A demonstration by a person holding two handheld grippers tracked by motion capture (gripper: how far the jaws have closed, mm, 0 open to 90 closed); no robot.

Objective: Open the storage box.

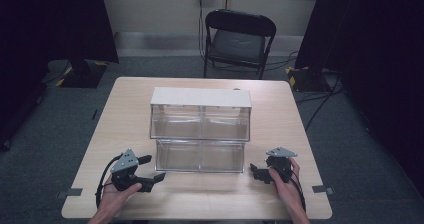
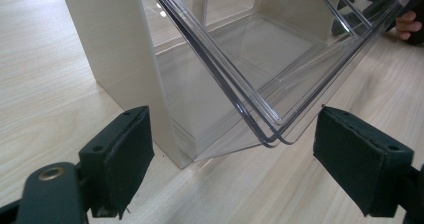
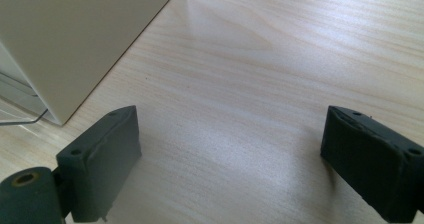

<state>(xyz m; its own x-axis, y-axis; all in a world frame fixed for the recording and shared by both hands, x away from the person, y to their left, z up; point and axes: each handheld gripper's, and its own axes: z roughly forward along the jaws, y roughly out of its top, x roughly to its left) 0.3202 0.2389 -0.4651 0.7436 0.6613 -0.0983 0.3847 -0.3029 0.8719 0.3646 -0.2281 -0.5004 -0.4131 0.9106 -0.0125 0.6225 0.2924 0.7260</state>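
A white drawer cabinet stands mid-table, with clear plastic drawers in two rows. The lower clear drawers stick out toward me. My left gripper rests on the table just left of the lower drawers. In the left gripper view its jaws stand wide apart and open; beyond them I see a clear drawer's corner and the cabinet's white side wall. My right gripper rests right of the drawers. It is open over bare wood, with the cabinet's side at the upper left.
The light wood table has bare room on both sides of the cabinet and along the front edge. A black folding chair stands behind the table. Dark curtains hang at both sides and cables lie on the grey floor.
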